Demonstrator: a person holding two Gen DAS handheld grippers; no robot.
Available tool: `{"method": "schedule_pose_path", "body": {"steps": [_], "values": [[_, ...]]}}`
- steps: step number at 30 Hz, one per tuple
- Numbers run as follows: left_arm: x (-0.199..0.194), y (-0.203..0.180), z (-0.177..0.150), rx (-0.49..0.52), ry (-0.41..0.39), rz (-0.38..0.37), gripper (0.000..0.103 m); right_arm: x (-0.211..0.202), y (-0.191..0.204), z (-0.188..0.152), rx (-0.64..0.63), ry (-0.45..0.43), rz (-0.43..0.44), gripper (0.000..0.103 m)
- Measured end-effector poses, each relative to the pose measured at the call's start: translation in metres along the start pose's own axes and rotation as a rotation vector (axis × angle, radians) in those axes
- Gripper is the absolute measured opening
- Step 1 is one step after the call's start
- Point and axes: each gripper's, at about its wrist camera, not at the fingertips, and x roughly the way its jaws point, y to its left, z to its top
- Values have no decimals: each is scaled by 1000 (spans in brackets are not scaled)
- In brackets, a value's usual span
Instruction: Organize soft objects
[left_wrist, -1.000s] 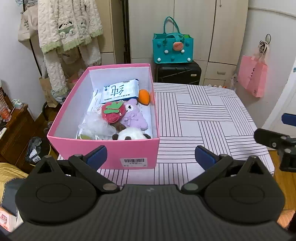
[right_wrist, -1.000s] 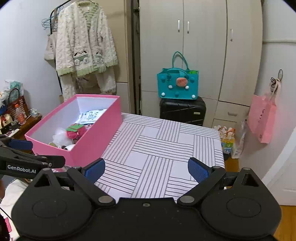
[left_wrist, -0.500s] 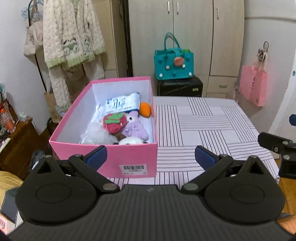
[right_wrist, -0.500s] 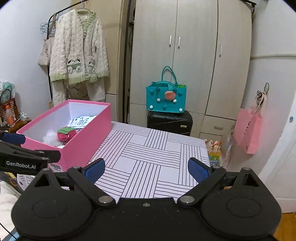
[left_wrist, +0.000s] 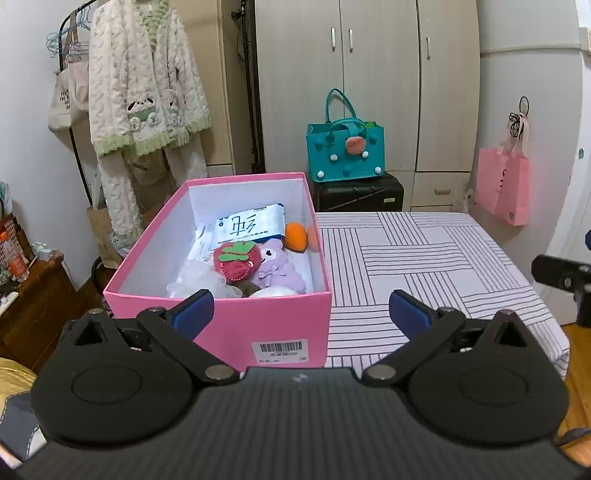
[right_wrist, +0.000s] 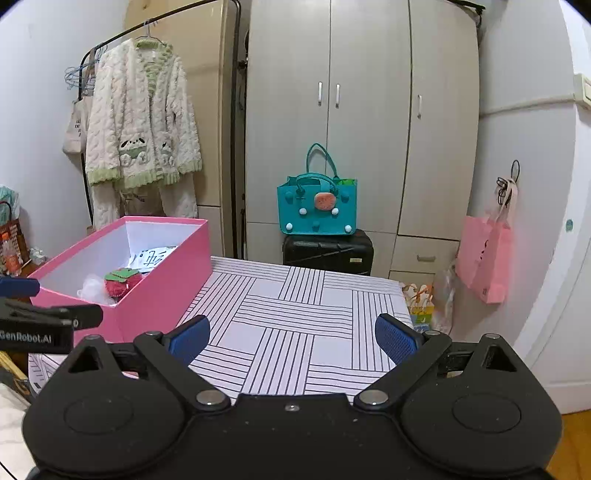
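Note:
A pink box (left_wrist: 291, 325) stands on the left of the striped table (left_wrist: 424, 258). It holds a red strawberry plush (left_wrist: 234, 262), a purple plush (left_wrist: 279, 269), an orange ball (left_wrist: 296, 236), a white tissue pack (left_wrist: 251, 225) and white soft items (left_wrist: 199, 277). My left gripper (left_wrist: 301, 314) is open and empty, held back in front of the box's near end. My right gripper (right_wrist: 291, 338) is open and empty over the table's near edge, to the right of the box (right_wrist: 162, 284). The strawberry plush (right_wrist: 122, 282) shows there too.
A teal bag (left_wrist: 345, 153) sits on a black suitcase (left_wrist: 356, 194) behind the table, before a wardrobe (right_wrist: 362, 110). A pink bag (left_wrist: 504, 184) hangs on the right wall. Clothes (left_wrist: 144, 92) hang on a rack at left. A wooden cabinet (left_wrist: 33, 295) stands left.
Both grippers have drawn back and risen away from the table, so the box and table look smaller and lower. Both stay open and empty.

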Motion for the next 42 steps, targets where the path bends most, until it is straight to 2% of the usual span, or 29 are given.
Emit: {"method": "schedule_pose_path", "body": {"steps": [42], "values": [[-1,-8,-1,-14,42,-4,103,-5,-5,-6,34,9,6,100]]}}
